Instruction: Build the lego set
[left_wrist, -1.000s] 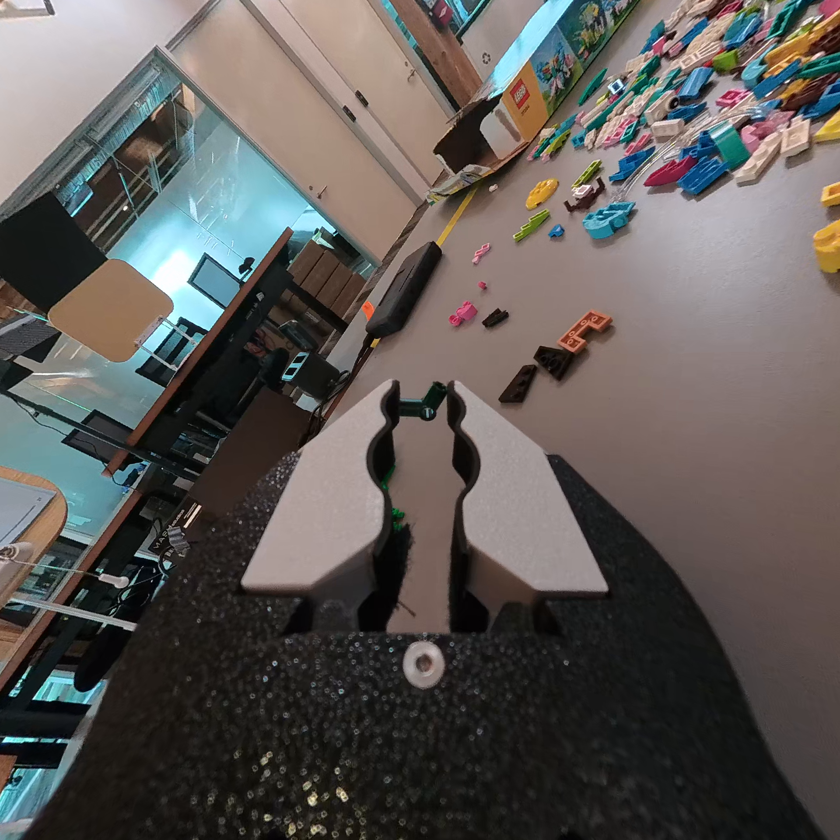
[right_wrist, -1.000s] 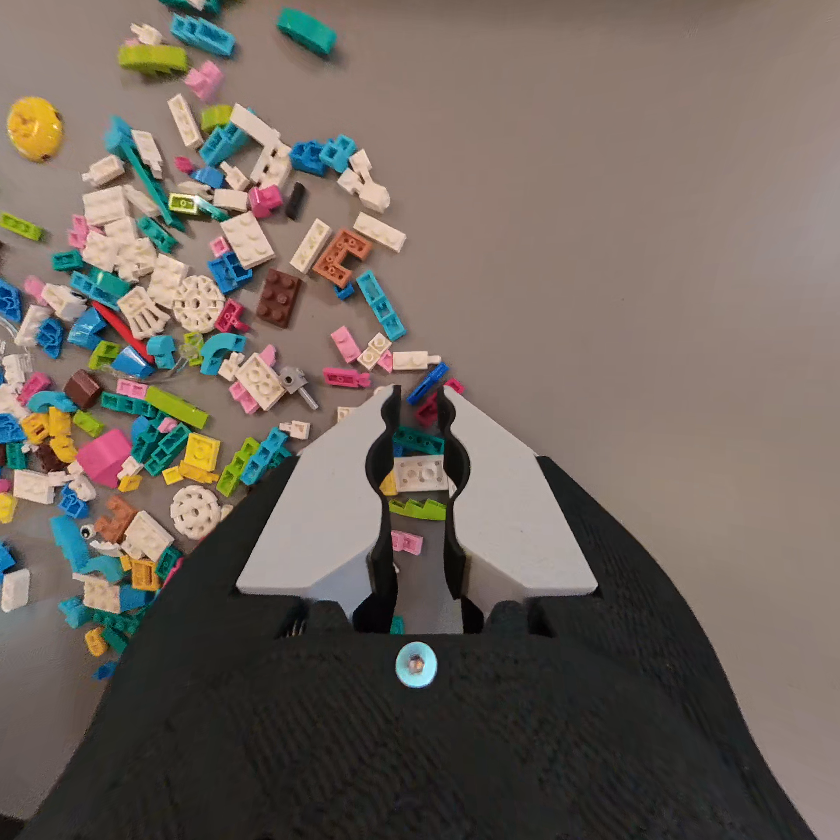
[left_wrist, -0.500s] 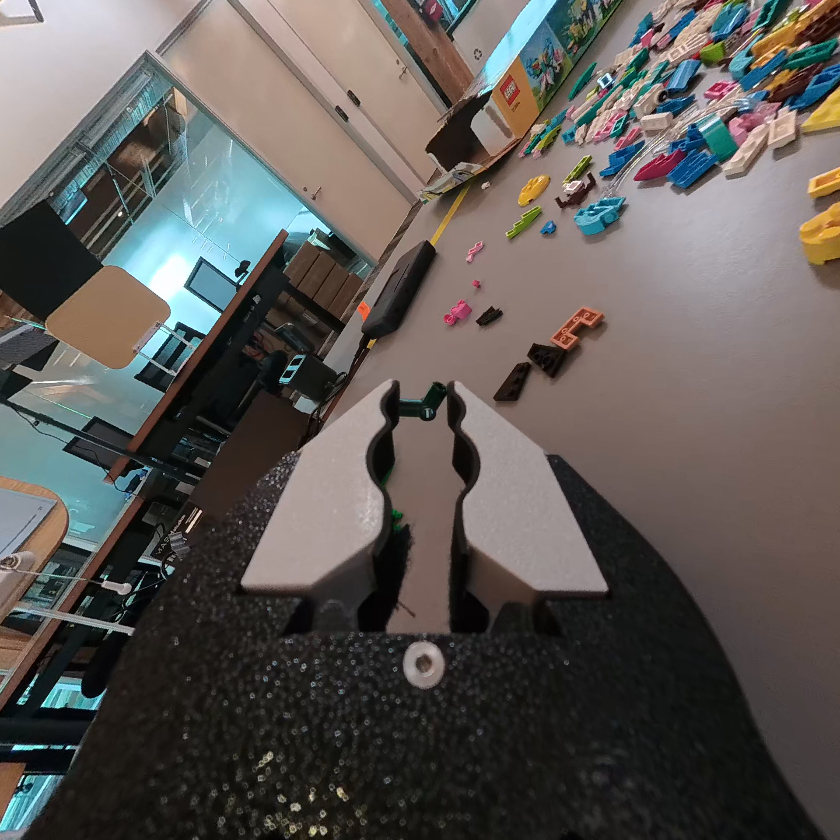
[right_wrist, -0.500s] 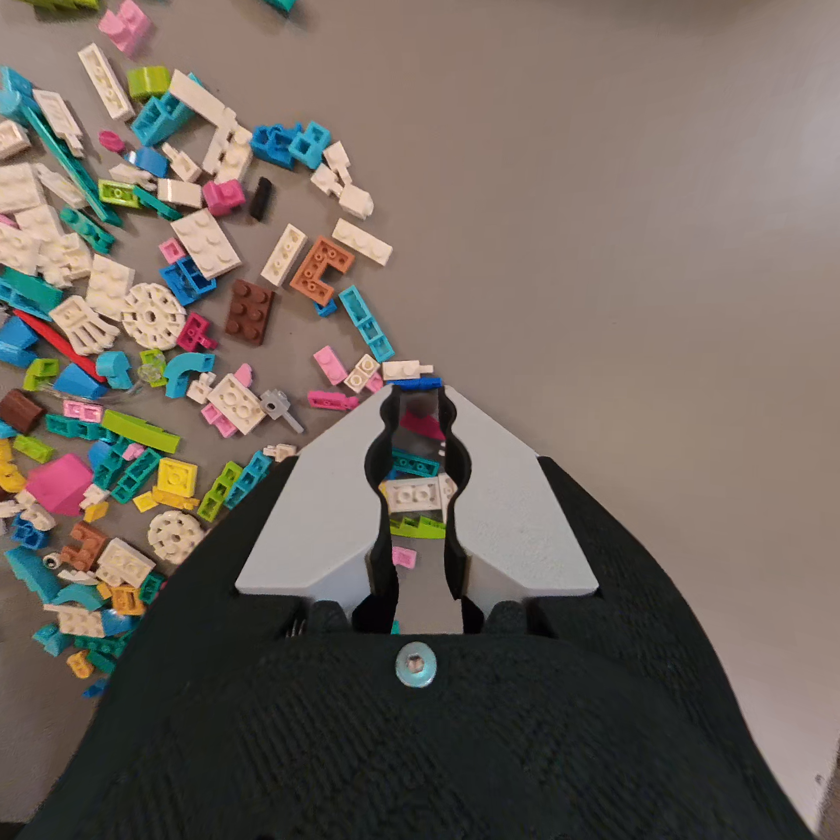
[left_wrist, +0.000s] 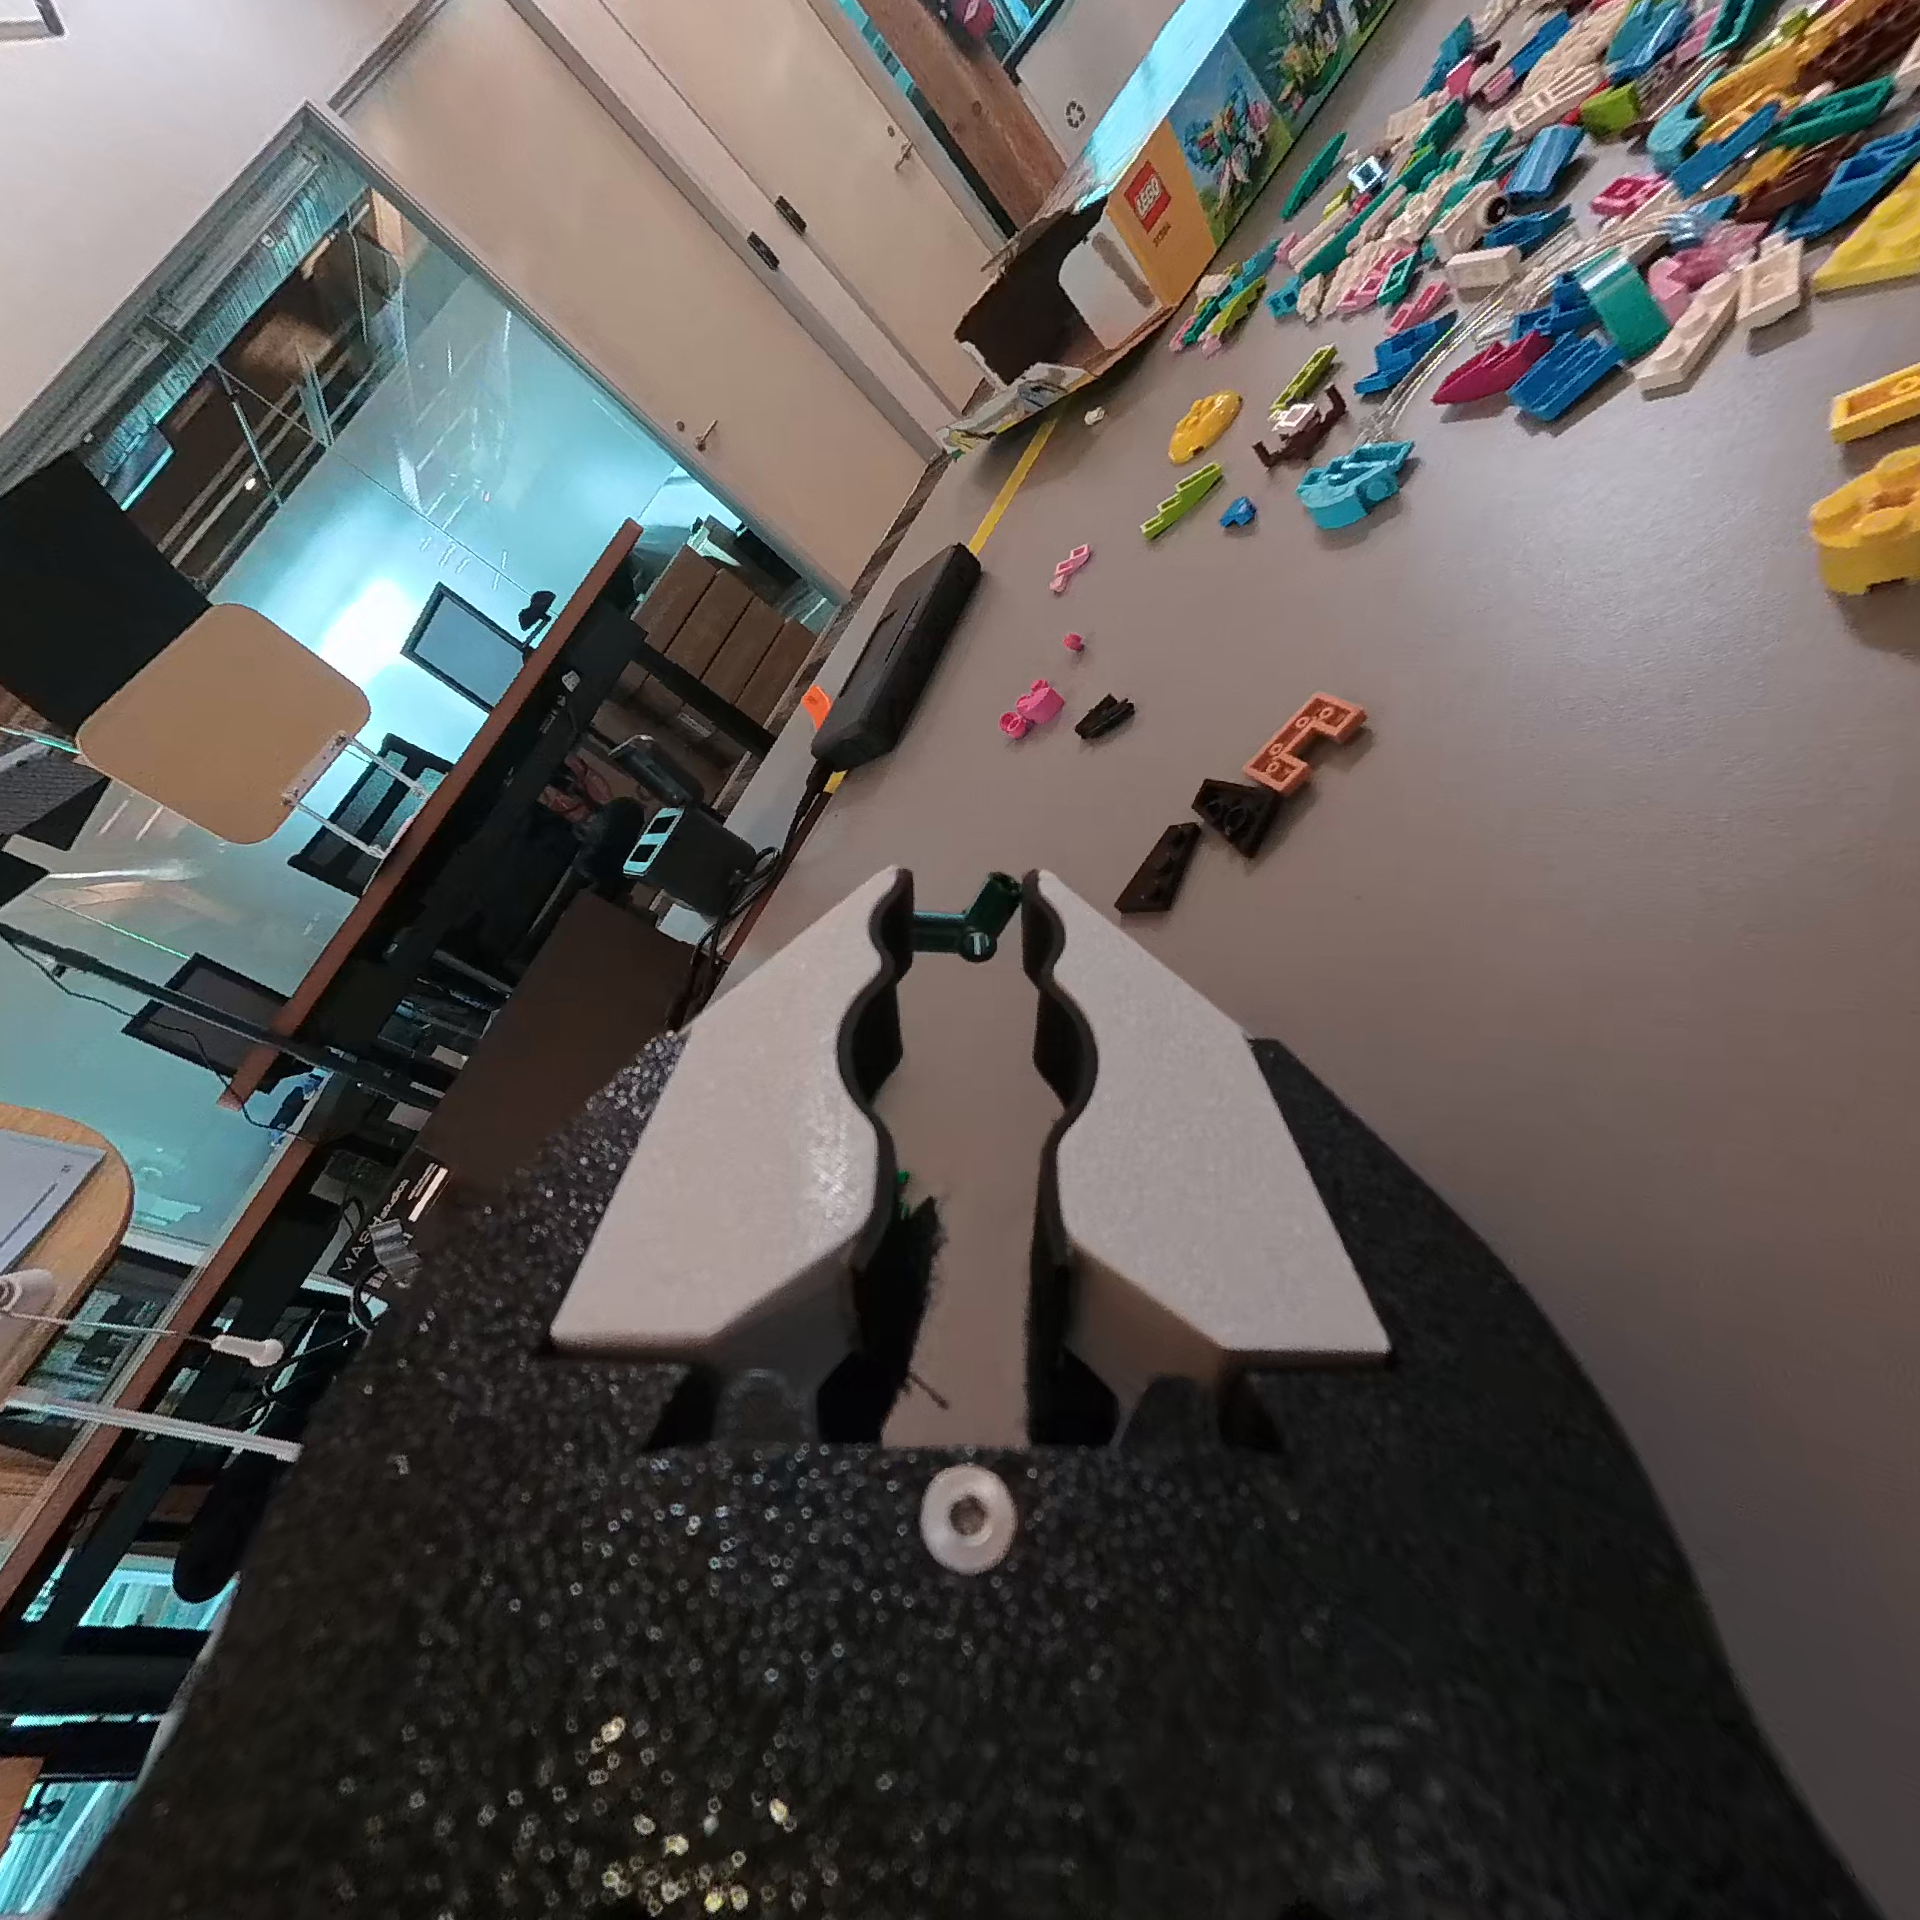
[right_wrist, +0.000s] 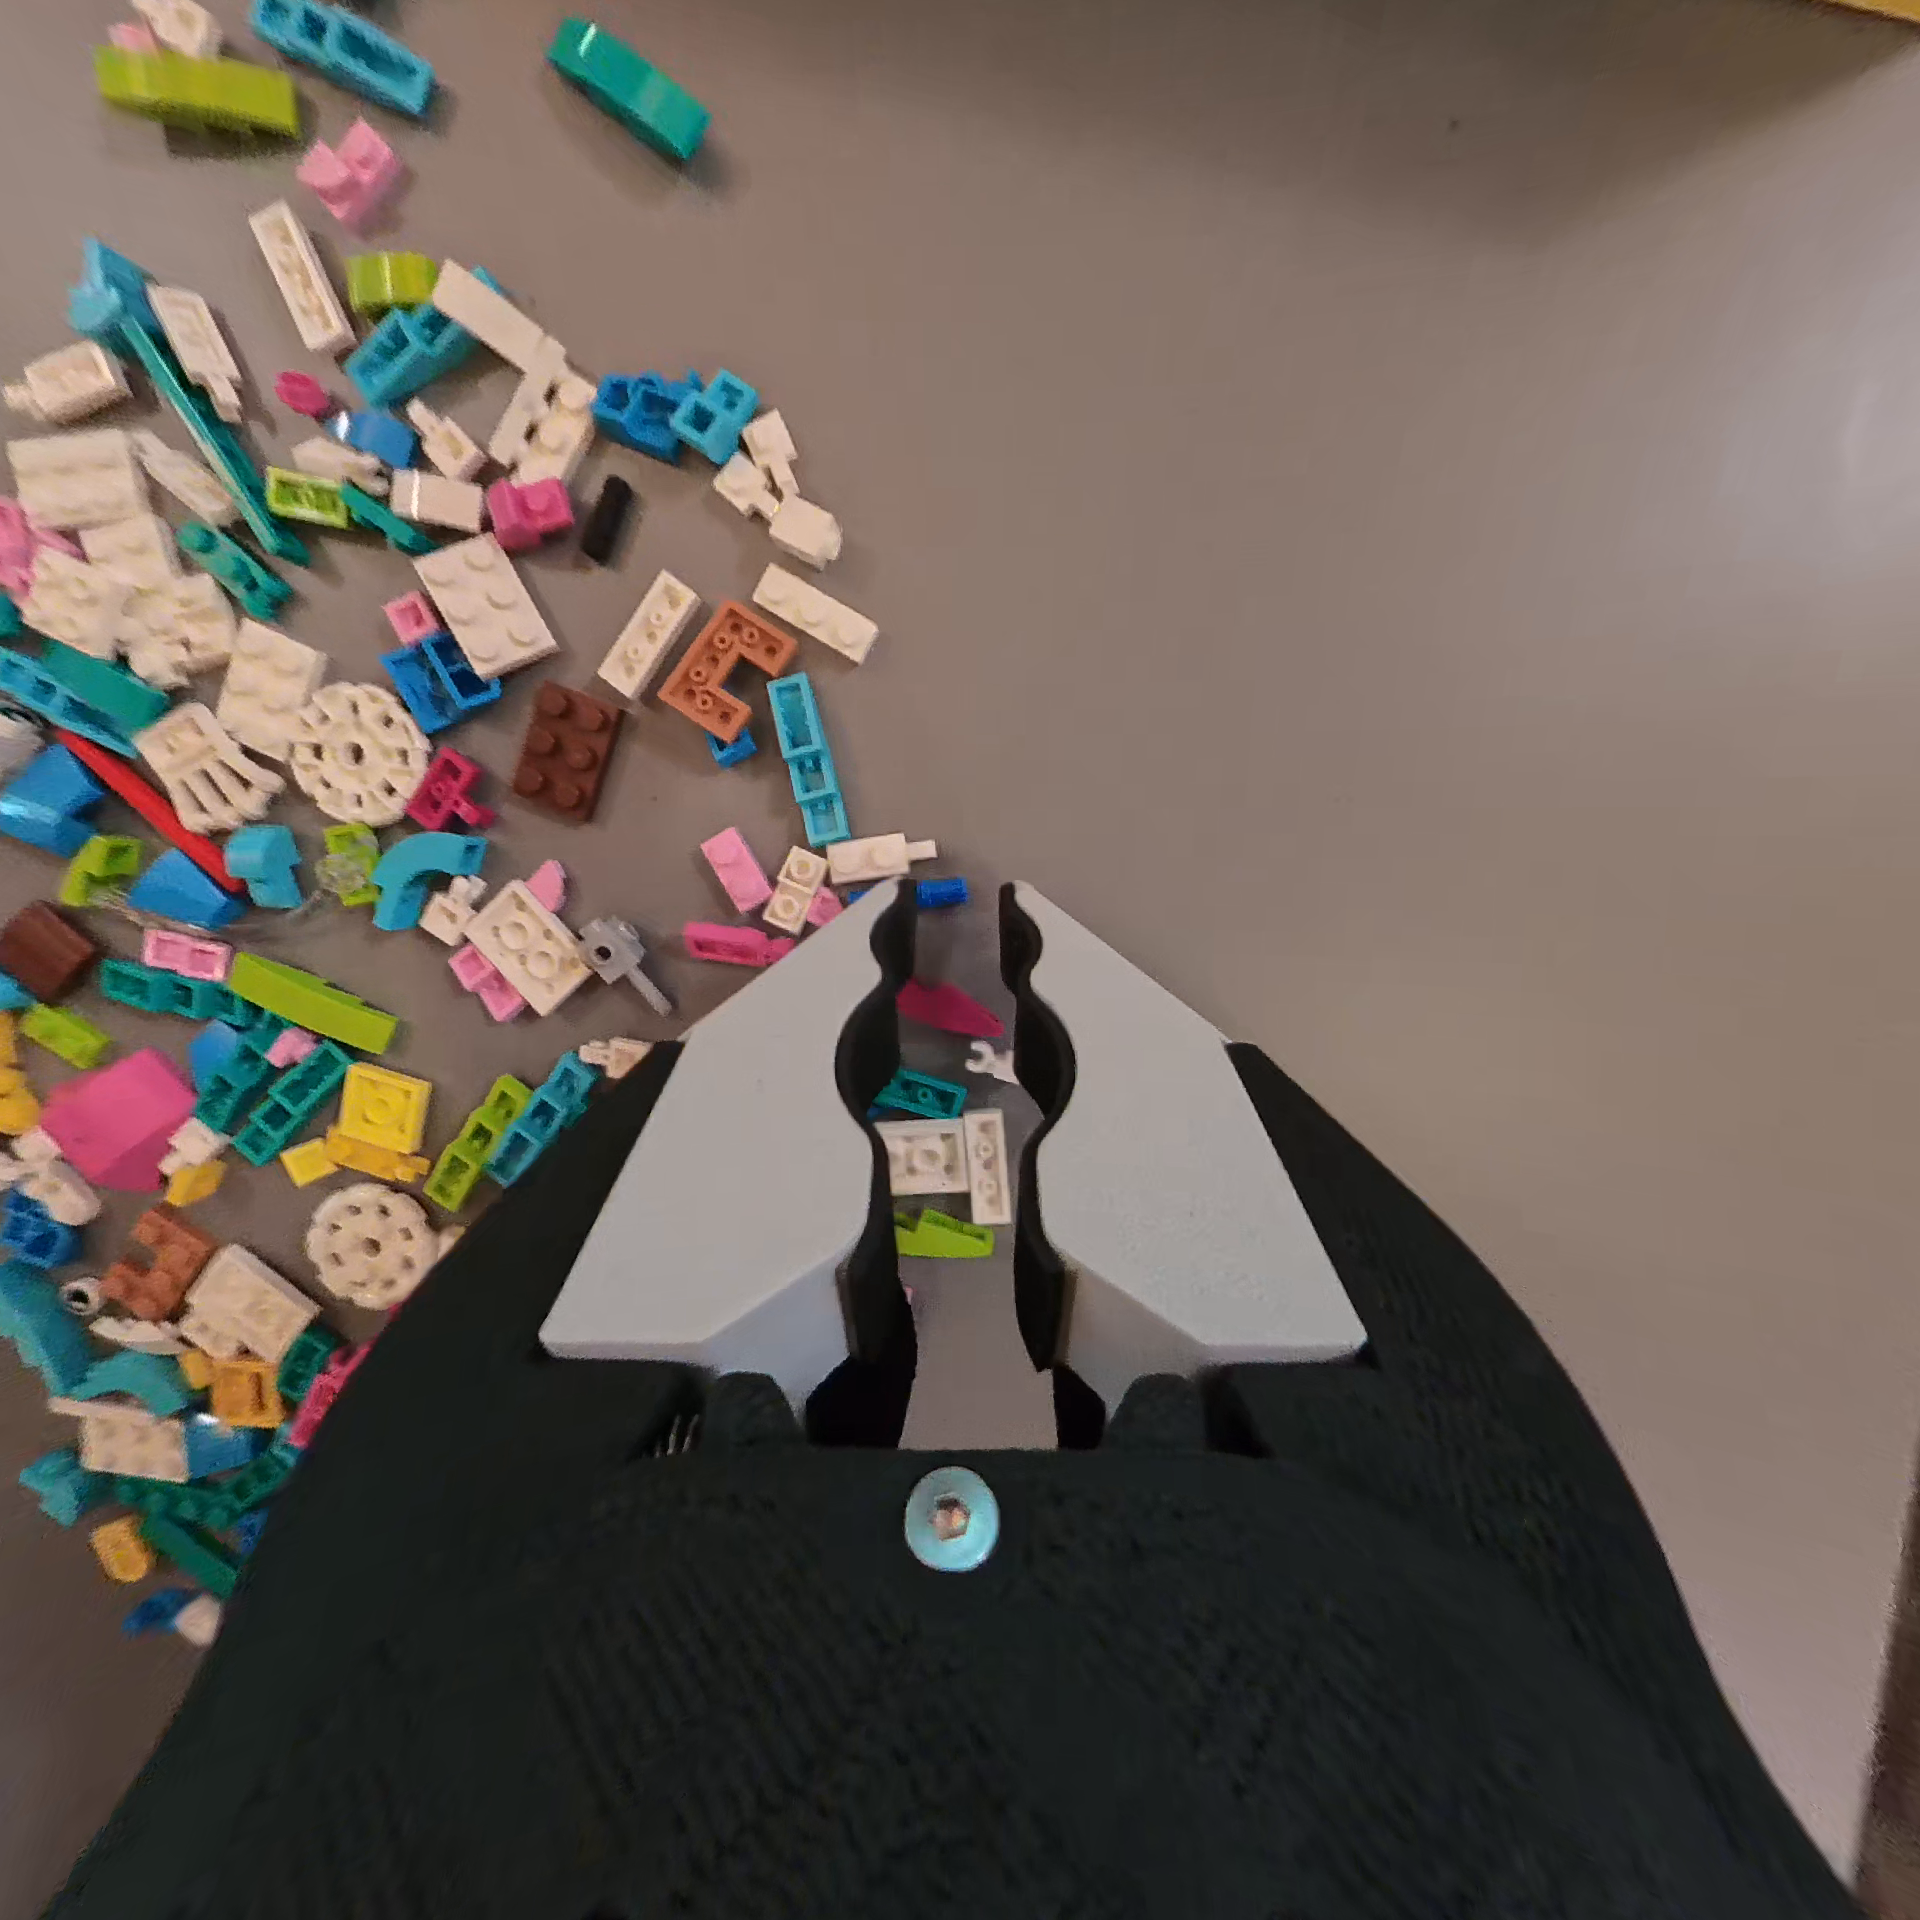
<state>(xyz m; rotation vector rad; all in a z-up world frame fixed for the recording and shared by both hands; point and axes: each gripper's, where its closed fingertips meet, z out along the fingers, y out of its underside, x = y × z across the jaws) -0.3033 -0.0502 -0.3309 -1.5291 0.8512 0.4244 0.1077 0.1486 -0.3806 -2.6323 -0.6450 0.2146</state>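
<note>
Hovering parted over the blue pin (right_wrist: 940, 891) at frame centre, the right gripper (right_wrist: 956, 904) should straddle it squarely; the left gripper (left_wrist: 966, 902) pinches a green connector (left_wrist: 961, 925).

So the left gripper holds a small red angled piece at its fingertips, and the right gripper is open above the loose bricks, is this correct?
Not quite: the angled piece is dark green, not red, as the left wrist view shows. The rest stands: the left gripper holds it at its fingertips, and the right gripper is open above the loose bricks.
</note>
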